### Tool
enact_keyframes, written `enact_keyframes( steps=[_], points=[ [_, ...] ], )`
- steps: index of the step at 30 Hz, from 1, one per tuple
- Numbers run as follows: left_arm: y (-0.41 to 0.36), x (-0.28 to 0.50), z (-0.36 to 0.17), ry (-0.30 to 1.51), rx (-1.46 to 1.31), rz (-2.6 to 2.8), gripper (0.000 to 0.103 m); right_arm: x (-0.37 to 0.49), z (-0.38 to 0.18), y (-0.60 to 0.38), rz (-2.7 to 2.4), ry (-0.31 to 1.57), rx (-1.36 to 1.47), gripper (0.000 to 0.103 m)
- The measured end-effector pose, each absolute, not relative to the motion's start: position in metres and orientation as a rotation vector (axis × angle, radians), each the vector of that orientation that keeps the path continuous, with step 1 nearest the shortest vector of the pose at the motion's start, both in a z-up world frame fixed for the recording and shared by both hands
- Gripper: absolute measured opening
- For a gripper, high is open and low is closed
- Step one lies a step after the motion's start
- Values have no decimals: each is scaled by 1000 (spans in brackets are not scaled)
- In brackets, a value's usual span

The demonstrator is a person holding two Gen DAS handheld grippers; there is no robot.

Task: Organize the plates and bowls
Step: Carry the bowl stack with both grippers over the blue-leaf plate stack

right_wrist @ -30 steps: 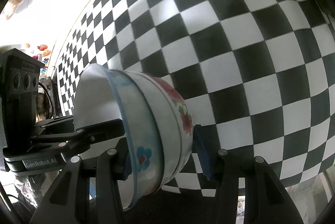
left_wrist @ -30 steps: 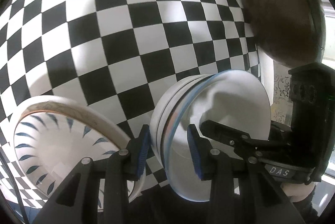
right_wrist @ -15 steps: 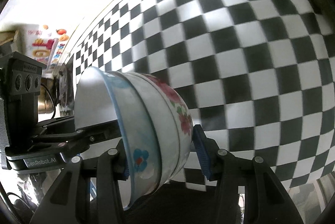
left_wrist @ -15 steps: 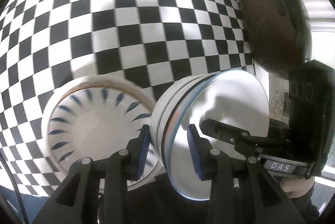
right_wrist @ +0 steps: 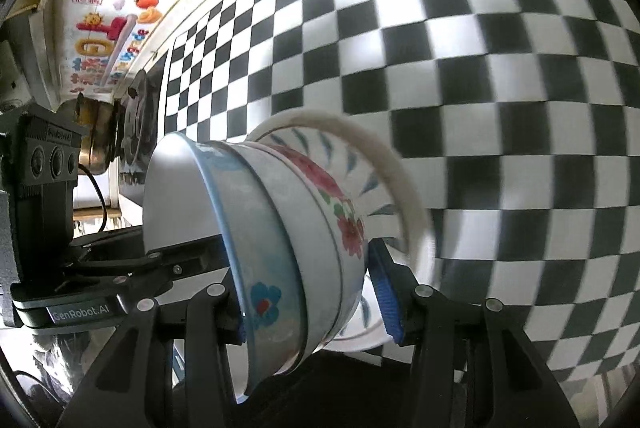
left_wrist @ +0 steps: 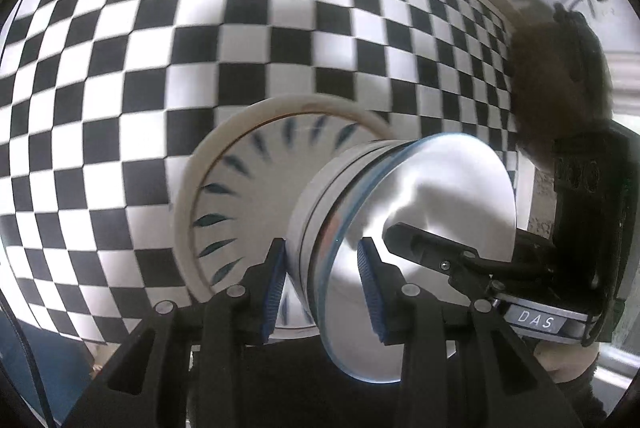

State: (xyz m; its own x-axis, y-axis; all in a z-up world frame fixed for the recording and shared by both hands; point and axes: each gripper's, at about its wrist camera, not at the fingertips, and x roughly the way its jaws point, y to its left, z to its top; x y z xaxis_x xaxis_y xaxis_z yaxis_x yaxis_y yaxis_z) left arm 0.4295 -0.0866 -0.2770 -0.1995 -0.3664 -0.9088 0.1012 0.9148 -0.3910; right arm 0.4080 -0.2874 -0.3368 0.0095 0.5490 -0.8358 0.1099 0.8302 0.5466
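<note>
Both grippers are sharing one load: a nested stack of bowls (right_wrist: 296, 248), turned on its side and carried above the checkered desk (left_wrist: 120, 87). The left gripper (left_wrist: 322, 288) is clamping the stack's rim on one side, the right gripper (right_wrist: 312, 296) is clamping the opposite side, and each is showing in the other's view reaching in over the rim. Holding from two sides is probably keeping the nested bowls from sliding apart and sharing their weight.

In the left wrist view, the stack's rim is sitting between the blue-padded jaws, which are closed against it, one pad on the outer wall and one inside. In the right wrist view, the jaws are gripping likewise, the flowered outer wall running between the pads.

Beyond the stack, a wide plate with dark blue leaf marks (left_wrist: 248, 195) is lying on the desk, directly behind the bowls in both views. Judging by that alignment, the stack is being brought toward the plate to be set on it. Whether bowls and plate are touching cannot be told; the frames are blurred.
</note>
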Motion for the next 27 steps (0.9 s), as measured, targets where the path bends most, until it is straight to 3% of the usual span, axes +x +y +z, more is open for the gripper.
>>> enact_keyframes(
  steps=[27],
  points=[
    [-75,425,-305,1749,-209,-384,33,417,-361,-249,364,1561,471,51]
  ],
)
